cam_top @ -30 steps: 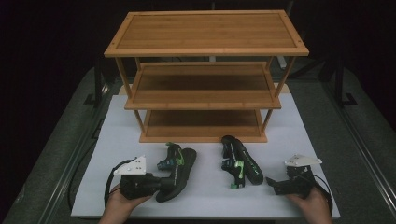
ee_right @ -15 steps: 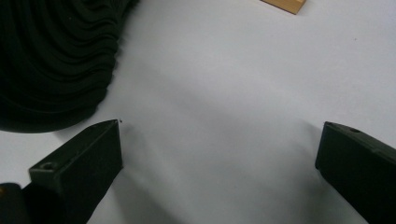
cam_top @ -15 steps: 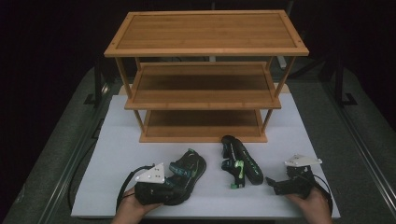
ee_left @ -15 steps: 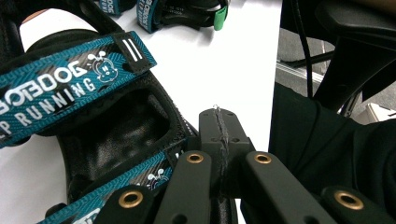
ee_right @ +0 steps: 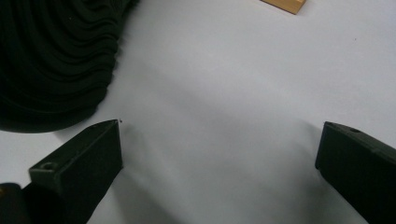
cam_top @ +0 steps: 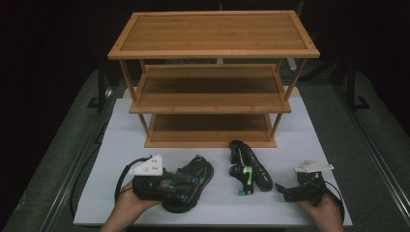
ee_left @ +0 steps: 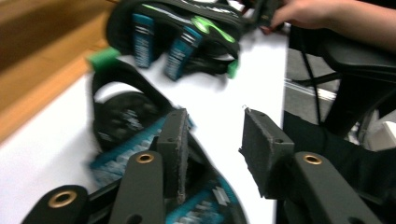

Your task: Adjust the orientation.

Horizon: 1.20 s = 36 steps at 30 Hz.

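Two black sandals with ridged soles and blue-green straps lie near the white board's [cam_top: 121,121] front edge. The left gripper [cam_top: 167,186] sits low over the left sandal [cam_top: 193,181], its jaws just opened partway, one felt pad astride a strap. The right sandal [cam_top: 249,166] lies on its side. By the right corner, the right gripper [cam_top: 285,192] rests level, jaws wide, empty.

Two black sandals with teal and green straps lie on the white mat in the lower half of the high view. The left sandal [cam_top: 191,186] lies sole down, straps up, tilted toward upper right. The right sandal [cam_top: 247,166] lies on its side, lower centre.
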Each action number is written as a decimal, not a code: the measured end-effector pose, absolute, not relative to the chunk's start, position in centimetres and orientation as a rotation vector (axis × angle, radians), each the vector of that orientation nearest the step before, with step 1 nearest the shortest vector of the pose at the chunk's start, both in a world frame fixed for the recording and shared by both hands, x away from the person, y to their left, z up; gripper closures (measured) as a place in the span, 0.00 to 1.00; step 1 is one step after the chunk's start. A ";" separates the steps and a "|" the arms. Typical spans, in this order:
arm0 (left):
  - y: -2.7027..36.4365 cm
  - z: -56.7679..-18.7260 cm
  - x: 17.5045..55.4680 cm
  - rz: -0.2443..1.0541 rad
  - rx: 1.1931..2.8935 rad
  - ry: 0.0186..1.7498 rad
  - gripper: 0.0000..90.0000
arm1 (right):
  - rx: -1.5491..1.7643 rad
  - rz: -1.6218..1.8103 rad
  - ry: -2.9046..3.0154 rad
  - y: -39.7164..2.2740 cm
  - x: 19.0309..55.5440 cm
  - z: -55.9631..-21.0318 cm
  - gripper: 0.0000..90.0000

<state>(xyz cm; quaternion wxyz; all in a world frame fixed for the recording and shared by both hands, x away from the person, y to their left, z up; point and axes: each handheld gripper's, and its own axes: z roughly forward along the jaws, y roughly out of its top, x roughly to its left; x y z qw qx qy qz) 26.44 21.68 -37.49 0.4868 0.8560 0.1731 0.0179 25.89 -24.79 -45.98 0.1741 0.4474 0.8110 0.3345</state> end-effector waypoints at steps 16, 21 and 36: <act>18.2 -37.0 33.8 0.062 2.127 0.409 0.64 | 1.268 0.950 2.298 -24.8 25.9 -46.0 0.00; 17.1 -37.4 34.2 0.057 2.153 0.373 0.73 | 1.268 0.950 2.298 -24.8 25.9 -46.0 0.00; 18.2 -36.7 34.7 0.090 2.152 0.388 0.99 | 1.268 0.951 2.298 -24.8 25.9 -46.0 0.00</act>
